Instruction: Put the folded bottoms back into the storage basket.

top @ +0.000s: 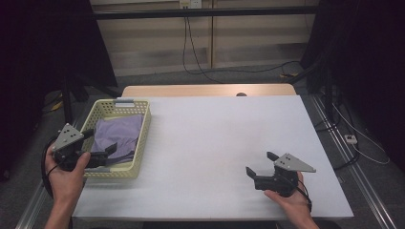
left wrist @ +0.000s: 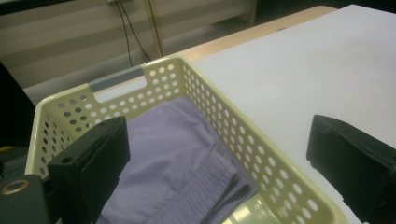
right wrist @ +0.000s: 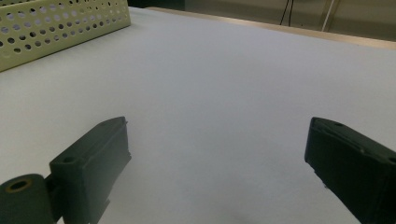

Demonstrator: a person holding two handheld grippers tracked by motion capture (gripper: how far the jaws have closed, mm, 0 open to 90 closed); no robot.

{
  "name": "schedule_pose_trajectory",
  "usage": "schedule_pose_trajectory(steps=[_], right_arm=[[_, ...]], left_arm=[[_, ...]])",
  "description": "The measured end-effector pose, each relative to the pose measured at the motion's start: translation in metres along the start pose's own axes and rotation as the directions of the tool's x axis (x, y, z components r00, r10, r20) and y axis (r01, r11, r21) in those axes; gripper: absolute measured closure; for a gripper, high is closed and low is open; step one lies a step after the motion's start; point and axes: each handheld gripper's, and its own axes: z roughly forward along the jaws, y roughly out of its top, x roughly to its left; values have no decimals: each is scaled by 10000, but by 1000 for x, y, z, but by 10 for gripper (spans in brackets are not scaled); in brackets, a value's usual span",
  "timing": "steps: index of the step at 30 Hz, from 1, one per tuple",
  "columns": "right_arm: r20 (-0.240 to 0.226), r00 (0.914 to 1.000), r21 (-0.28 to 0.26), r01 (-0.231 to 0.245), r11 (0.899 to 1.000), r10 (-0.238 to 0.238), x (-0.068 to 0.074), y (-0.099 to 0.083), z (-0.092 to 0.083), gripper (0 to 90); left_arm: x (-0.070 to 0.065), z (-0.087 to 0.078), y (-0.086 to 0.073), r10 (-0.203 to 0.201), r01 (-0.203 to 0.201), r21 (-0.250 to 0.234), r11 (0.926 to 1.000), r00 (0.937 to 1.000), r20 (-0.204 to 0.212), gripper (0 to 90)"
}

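Note:
A pale yellow perforated basket [top: 143, 128] stands at the table's left edge with a folded lilac cloth [top: 117, 134] inside. My left gripper [top: 101, 141] hovers over the basket's near left corner, jaws wide apart and empty. In the left gripper view the cloth [left wrist: 177, 158] lies between and below the jaws, inside the basket [left wrist: 261, 158]. My right gripper [top: 260, 163] is held low over the bare white table near the front right, open and empty, pointing toward the basket [right wrist: 56, 28].
The white table top [top: 215, 138] stretches between the basket and the right gripper. A wooden strip [top: 205, 90] runs along the far edge. Cables [top: 191, 52] hang on the floor beyond, and dark stands flank both sides.

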Motion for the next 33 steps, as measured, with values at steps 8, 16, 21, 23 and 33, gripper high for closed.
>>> schedule_pose_trajectory(steps=[8, 16, 21, 23, 33], right_arm=[[-9, 10000, 3, 24, 10000, -24, 1, 0, 0, 62], [-27, 10000, 10, 18, 10000, -17, 1, 0, 1, 61], [-44, 10000, 10, 41, 10000, -41, 1, 0, 1, 61], [-51, 10000, 14, 35, 10000, -35, 1, 0, 1, 61], [-57, 10000, 10, 28, 10000, -28, 1, 0, 1, 61]], left_arm=[[-8, 5, 9, -53, 64, -202, 9998, 9986, 519, 61], [-26, 10, 19, 465, -448, -307, 9985, 9974, 548, 76], [-36, 14, 25, 530, -497, -483, 9976, 9962, 691, 76], [-39, 16, 28, 569, -531, -487, 9974, 9950, 820, 76], [-60, 28, 37, 872, -817, -465, 9956, 9873, 1331, 74]])
